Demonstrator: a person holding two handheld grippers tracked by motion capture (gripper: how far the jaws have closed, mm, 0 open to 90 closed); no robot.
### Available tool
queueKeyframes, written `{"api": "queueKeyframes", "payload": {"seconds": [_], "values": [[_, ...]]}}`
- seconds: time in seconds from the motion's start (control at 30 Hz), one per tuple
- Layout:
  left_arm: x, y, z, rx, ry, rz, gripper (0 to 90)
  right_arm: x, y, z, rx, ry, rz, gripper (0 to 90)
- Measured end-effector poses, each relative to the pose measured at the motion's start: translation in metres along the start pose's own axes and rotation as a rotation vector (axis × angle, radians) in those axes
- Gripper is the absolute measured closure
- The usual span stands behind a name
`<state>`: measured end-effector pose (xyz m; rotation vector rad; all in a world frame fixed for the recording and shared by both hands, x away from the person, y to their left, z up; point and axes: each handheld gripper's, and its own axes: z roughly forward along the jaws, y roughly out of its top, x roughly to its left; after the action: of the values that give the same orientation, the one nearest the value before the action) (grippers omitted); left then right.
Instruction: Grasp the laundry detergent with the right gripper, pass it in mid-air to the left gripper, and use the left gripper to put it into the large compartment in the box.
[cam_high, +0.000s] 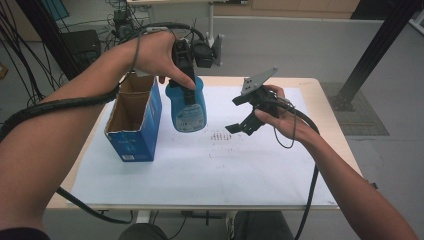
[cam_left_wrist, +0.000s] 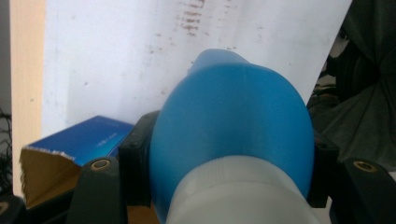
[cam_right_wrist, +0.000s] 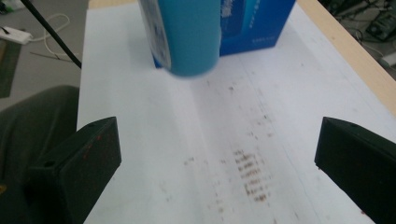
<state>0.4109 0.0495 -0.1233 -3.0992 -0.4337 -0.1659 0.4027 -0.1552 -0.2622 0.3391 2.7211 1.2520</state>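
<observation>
The left tongs (cam_high: 189, 95) are pinching a blue bottle (cam_high: 187, 110), clamped across its upper body with one pad on each flank; in the left gripper view the bottle (cam_left_wrist: 233, 135) bulges between the two black jaws, its pale cap end nearest the camera and its base pointing away toward the white sheet (cam_left_wrist: 116, 56). In the high view the bottle hangs upright in that grip, lifted off the tabletop (cam_high: 320, 95) and just beside the right wall of an open blue box (cam_high: 135, 125) (the box stands on the sheet with its cardboard inside showing, and whether bottle and box touch cannot be told). The right tongs (cam_high: 239, 117) are spread wide with nothing between them, held to the right of the bottle and clear of it, their tips aimed toward it. In the right gripper view the two jaws stand far apart at the lower corners, the bottle (cam_right_wrist: 187, 37) hovers ahead of them over the sheet (cam_right_wrist: 187, 154), and the blue box (cam_right_wrist: 261, 23) sits behind it. A patch of brown smudges (cam_right_wrist: 250, 175) marks the sheet between the spread jaws.
</observation>
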Motion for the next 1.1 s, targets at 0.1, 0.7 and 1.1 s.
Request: {"api": "queueKeyframes", "payload": {"seconds": [0.1,0.7,1.1], "values": [[0.005,-0.005,-0.006,0.006,0.012,-0.047,37.1,-0.003,-0.006,-0.011,0.049,-0.021,0.013,0.2],[0.037,-0.049,-0.062,0.013,0.076,-0.373,37.1,-0.016,-0.033,-0.065,0.307,-0.079,0.105,0.3],[0.061,-0.088,-0.101,0.000,0.094,-0.676,37.1,-0.018,-0.043,-0.088,0.412,-0.122,0.123,0.3]]}}
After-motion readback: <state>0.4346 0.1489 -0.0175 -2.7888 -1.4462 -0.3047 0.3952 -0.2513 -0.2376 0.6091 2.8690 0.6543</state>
